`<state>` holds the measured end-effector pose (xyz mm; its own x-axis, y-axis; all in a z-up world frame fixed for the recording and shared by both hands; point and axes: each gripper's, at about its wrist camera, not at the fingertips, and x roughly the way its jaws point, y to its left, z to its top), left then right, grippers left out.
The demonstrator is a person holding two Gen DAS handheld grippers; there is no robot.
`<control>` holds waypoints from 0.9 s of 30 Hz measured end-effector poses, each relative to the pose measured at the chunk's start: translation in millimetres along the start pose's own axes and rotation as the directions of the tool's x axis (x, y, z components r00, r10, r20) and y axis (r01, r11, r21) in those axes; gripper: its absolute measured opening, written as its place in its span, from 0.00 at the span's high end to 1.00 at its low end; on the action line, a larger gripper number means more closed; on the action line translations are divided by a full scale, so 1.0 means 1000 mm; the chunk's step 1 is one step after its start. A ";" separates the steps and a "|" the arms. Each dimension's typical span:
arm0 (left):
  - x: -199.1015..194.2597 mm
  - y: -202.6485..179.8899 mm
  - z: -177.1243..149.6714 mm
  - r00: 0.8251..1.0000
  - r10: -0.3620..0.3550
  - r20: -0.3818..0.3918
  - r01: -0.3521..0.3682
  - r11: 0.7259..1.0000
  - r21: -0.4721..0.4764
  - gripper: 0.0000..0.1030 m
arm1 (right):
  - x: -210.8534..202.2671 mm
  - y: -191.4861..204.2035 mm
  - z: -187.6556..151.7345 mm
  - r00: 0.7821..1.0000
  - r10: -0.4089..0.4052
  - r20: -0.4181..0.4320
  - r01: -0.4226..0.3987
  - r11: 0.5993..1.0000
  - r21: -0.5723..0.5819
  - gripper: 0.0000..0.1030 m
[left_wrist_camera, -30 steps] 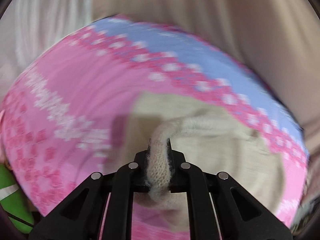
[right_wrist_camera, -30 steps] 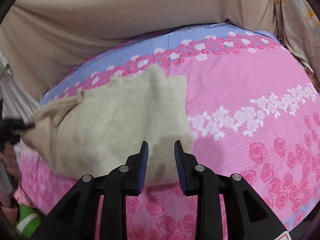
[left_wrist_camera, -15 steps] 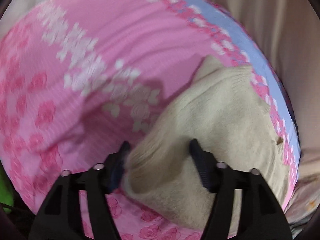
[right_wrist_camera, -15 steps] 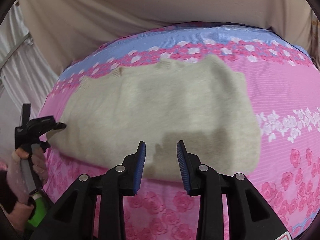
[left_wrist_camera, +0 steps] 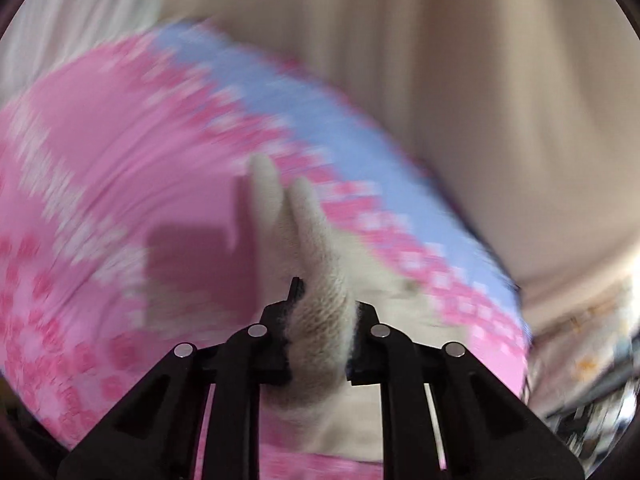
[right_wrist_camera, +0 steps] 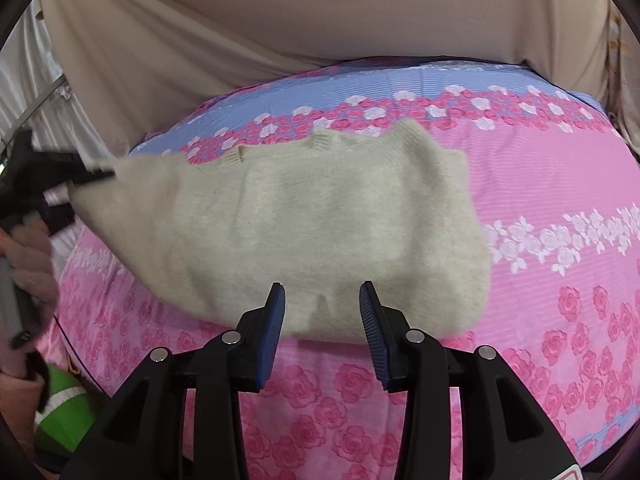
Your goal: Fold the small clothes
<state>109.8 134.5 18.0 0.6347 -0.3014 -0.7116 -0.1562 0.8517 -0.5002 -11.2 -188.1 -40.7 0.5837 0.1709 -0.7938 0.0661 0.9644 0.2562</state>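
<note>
Cream knit sweater (right_wrist_camera: 304,224) on bed w/ pink rose-print bedsheet (right_wrist_camera: 560,184), near the blue border strip at the far side, beige curtain (right_wrist_camera: 280,20) behind. Looks part-folded: compact block, ribbed bits poking out along far edge, no sleeves spread out, so prob. sleeves already tucked in — a guess, can't confirm.

Left hand-held gripper (left_wrist_camera: 320,320) clamped on a bunched wad of the sweater's left end, jaws closing on it, knit squeezed between the pads and sticking up past them; left wrist view badly blurred. In right wrist view that end seen lifted off the sheet at frame left, rest of garment flat on the bed.

Right hand-held gripper (right_wrist_camera: 322,312) w/ jaws apart and opening, blue pads clear of fabric, hovering over near edge of sweater, nothing held.

Judgement: mid-fold. Left: carry lifted end across to opposite side, lay down, smooth; poss. one more fold after. No other clothes visible.
</note>
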 end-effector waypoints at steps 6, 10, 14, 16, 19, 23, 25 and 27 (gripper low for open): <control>0.020 -0.135 -0.055 0.988 -0.132 -0.079 0.148 0.958 0.244 0.85 | -0.015 -0.046 -0.014 0.999 -0.042 0.013 0.040 0.995 0.094 0.61; 0.091 -0.178 -0.136 0.966 -0.023 -0.258 0.131 0.903 0.408 0.74 | -0.019 -0.080 -0.026 0.997 -0.077 0.001 0.075 0.984 0.163 0.60; 0.117 -0.166 -0.200 0.920 0.020 -0.391 0.162 0.889 0.428 0.73 | -0.030 -0.102 -0.027 0.995 -0.097 0.016 0.092 0.975 0.201 0.60; 0.097 -0.159 -0.200 0.938 -0.006 -0.347 0.166 0.887 0.432 0.70 | -0.035 -0.106 -0.021 0.995 -0.093 0.037 0.083 0.976 0.201 0.54; 0.060 -0.141 -0.183 0.964 -0.029 -0.264 0.148 0.883 0.446 0.62 | -0.033 -0.100 -0.005 0.998 -0.039 0.057 0.027 0.980 0.197 0.53; 0.035 -0.114 -0.137 0.993 0.028 -0.113 0.022 0.906 0.422 0.50 | -0.007 -0.079 0.020 0.997 0.072 0.041 -0.079 0.975 0.206 0.40; 0.026 -0.088 -0.115 0.996 0.064 -0.065 -0.035 0.925 0.379 0.48 | 0.012 -0.064 0.031 0.993 0.113 0.026 -0.116 0.973 0.200 0.39; 0.016 -0.058 -0.099 0.993 0.112 -0.041 -0.093 0.941 0.326 0.48 | 0.025 -0.049 0.040 0.994 0.107 0.019 -0.108 0.978 0.180 0.39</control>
<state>54.2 37.6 -12.8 0.5820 -0.2213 -0.7825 0.0410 0.9690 -0.2436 32.0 -239.0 -50.9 0.6023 0.2691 -0.7515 0.1471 0.8879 0.4359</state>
